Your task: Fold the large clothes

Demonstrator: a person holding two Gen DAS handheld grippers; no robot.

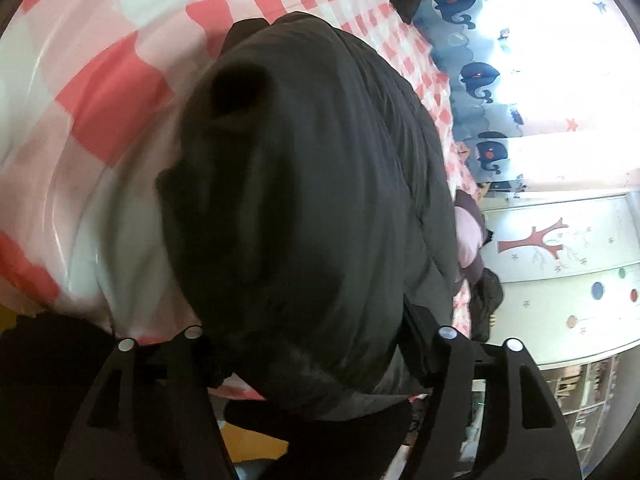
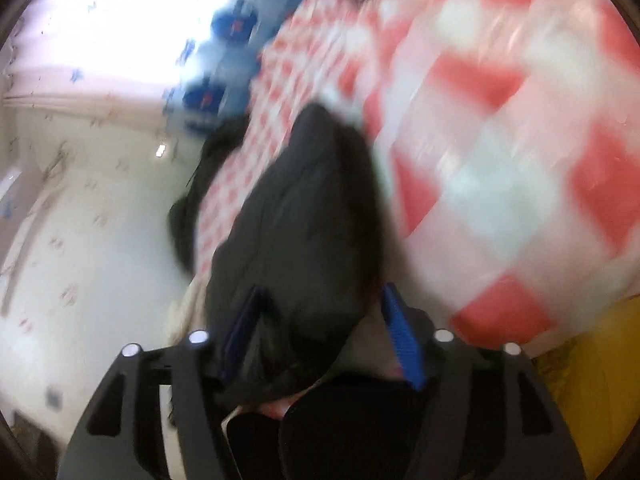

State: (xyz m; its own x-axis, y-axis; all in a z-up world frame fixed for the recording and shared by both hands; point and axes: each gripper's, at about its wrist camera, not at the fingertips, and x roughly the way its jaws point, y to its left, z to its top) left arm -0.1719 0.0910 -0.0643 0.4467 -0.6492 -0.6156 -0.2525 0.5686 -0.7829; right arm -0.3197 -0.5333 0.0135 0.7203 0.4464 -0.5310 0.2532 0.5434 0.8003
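Observation:
A large black jacket (image 1: 304, 184) lies bunched on the red, pink and white checked bedspread (image 1: 100, 88), its sleeve opening facing the left wrist camera. My left gripper (image 1: 320, 344) stands wide apart around the jacket's near edge; the fabric covers its fingertips. In the blurred right wrist view the same black jacket (image 2: 296, 216) lies on the bedspread (image 2: 500, 160). My right gripper (image 2: 320, 320) is open, its blue pads (image 2: 402, 336) on either side of the jacket's near end; I cannot tell if they touch it.
A curtain with dark blue whales (image 1: 480, 76) hangs by a bright window. A white cabinet with a red tree picture (image 1: 560, 248) stands beyond the bed. More dark clothes (image 1: 486, 300) lie at the bed's edge. Yellow floor (image 2: 592, 380) shows beside the bed.

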